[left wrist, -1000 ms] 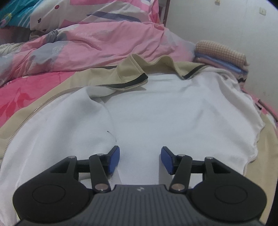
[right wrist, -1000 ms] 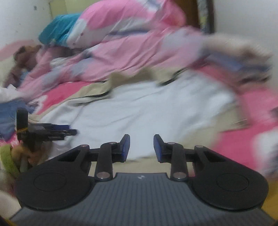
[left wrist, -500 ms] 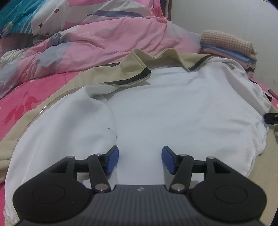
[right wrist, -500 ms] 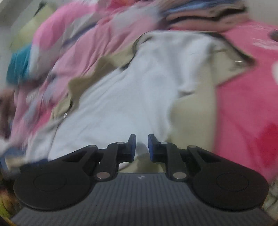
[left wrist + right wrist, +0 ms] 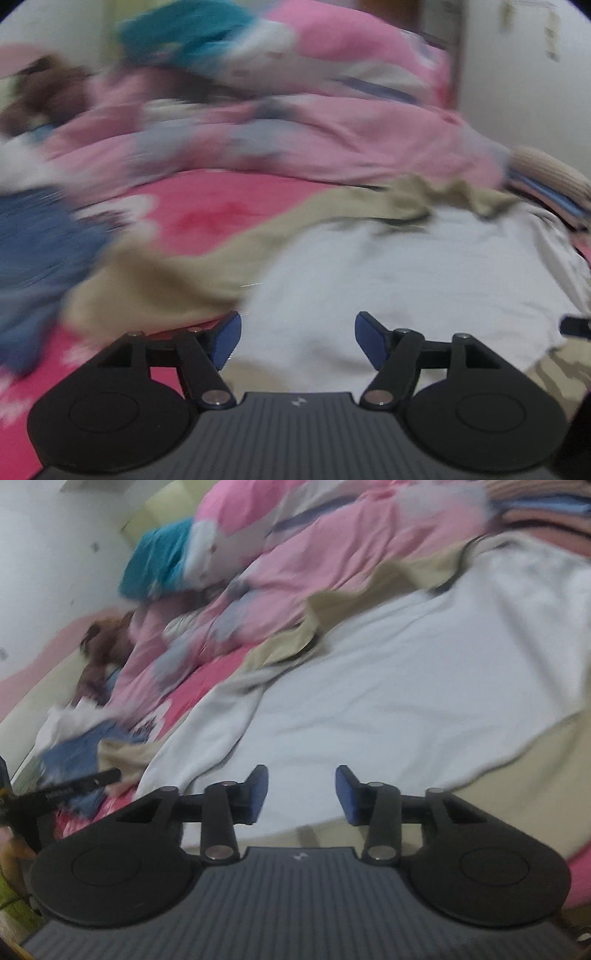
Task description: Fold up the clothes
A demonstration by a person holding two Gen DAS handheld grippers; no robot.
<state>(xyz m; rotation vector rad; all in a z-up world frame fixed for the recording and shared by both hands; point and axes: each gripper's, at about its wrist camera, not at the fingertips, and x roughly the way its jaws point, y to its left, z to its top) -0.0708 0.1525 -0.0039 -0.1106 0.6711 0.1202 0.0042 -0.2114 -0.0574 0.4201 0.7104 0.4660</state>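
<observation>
Jacket [image 5: 424, 266], beige outside with a white lining, lies opened out and lining-up on the pink bed sheet [image 5: 221, 218], its collar toward the heaped pink quilt [image 5: 332, 140]. In the left wrist view the picture is smeared with motion and the aim has swung leftward since half a second ago: then the left gripper [image 5: 297, 339] looked squarely over the middle of the white lining, now its left finger sits over the beige front panel [image 5: 155, 280] and the sheet, with a crumpled blue garment [image 5: 33, 251] newly in sight at the far left. Its jaws are spread wider than a moment ago and nothing lies between the blue pads. A folded stack of textiles [image 5: 554, 184] shows at the right edge beyond the collar. In the right wrist view the right gripper [image 5: 301, 792] has changed too: half a second ago its pads were nearly together, now they stand clearly apart and empty, low over the white lining [image 5: 406, 686] near the beige hem [image 5: 498, 786]. The view is tilted and blurred, the collar at upper right, and the other tool's finger [image 5: 74, 782] pokes in at the left. I judge from this that both tools are repositioning toward opposite edges of the garment, the left toward the spread beige flap, probably to take hold and bring a side over the lining. No fold shows yet in what is visible; the jacket lies flat and open.
</observation>
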